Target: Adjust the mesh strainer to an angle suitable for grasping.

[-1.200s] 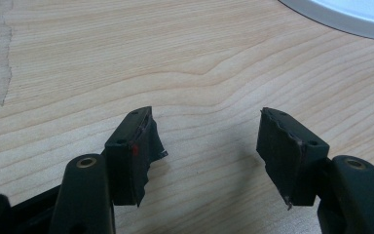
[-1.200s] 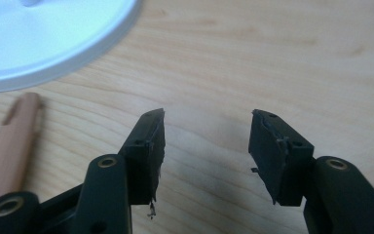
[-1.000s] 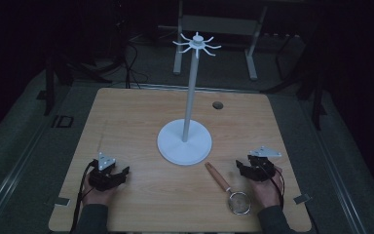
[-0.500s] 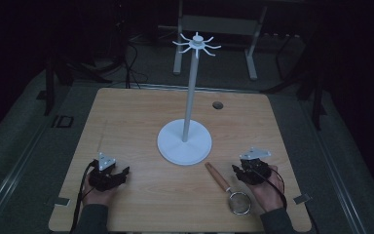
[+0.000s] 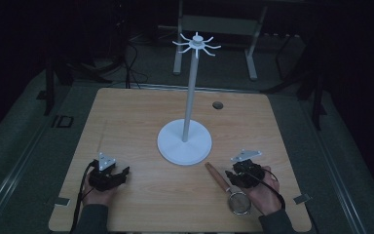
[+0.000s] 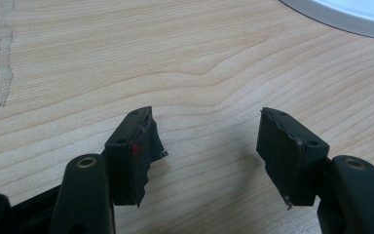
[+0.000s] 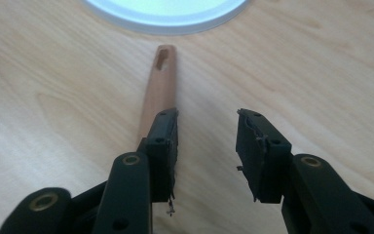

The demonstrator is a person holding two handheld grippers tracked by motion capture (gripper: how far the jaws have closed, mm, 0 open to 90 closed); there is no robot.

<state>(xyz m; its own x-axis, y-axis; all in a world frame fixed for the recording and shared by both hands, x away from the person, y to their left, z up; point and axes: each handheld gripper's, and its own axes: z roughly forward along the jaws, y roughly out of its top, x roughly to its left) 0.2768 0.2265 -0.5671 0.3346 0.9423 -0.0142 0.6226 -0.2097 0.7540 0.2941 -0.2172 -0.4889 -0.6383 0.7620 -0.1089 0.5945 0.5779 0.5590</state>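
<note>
Where right tongs [image 7: 207, 146] gape half-narrowed, empty: small strainer [image 5: 231, 190], pale wooden handle [image 7: 159, 87], round mesh bowl.

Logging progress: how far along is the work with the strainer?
Nothing looks done: the strainer lies on the table and the hooks on the stand are bare. In hand: the right gripper, its jaws just closed further with nothing between them, sits beside the wooden handle. Left: gripping it and probably hanging it.
</note>
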